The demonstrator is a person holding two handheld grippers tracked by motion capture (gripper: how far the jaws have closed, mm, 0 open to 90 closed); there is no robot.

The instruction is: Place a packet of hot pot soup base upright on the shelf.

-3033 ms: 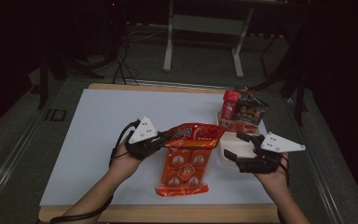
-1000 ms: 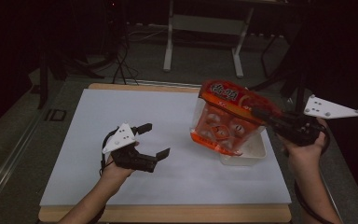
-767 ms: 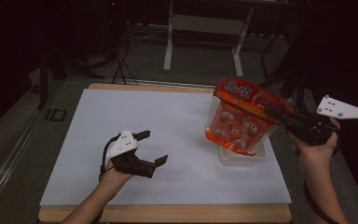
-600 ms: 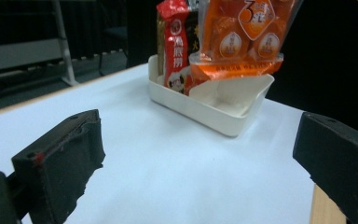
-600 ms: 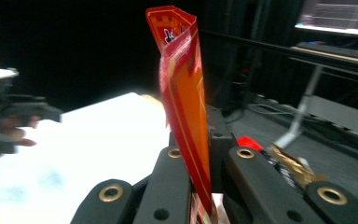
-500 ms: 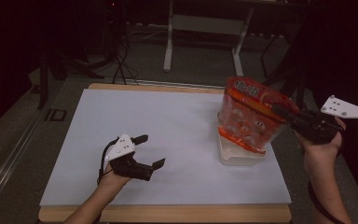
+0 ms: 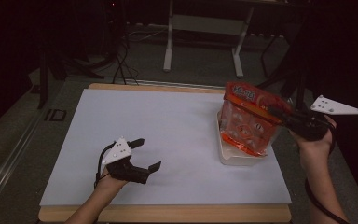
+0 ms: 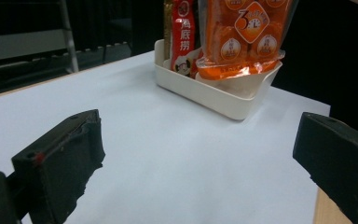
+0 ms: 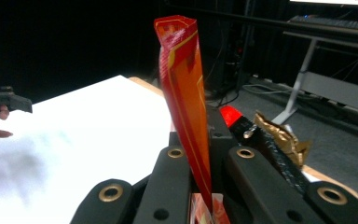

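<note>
We see a wooden table (image 7: 168, 214) covered by a white sheet (image 7: 168, 126); both grippers work above it, with the person's forearms entering from the near edge in the high view.

Near the right edge of the sheet stands a shallow white bin (image 7: 235, 156), its rim cream-coloured in the left gripper view (image 8: 223, 95).

An orange snack bag (image 7: 249, 123) printed with round emblems hangs upright with its lower end at the bin's opening. In the left gripper view the bag's bottom seam (image 8: 240, 70) lies about level with the rim; whether it touches the bin's floor we cannot tell. In the right gripper view the bag's edge (image 9: 186, 88) rises as a narrow red-orange strip straight up from between the jaws.

The right gripper (image 7: 284, 116) is clenched on the upper right edge of the snack bag, reaching in from beyond the table's right side.

The left gripper (image 7: 145, 154) rests low over the near left part of the sheet, well apart from the bin. Its jaws are released and stand wide, with bare sheet between them.

Inside the bin, a slim red packet (image 8: 182, 32) with printed characters stands upright beside the snack bag, at its left in the left gripper view.
</note>
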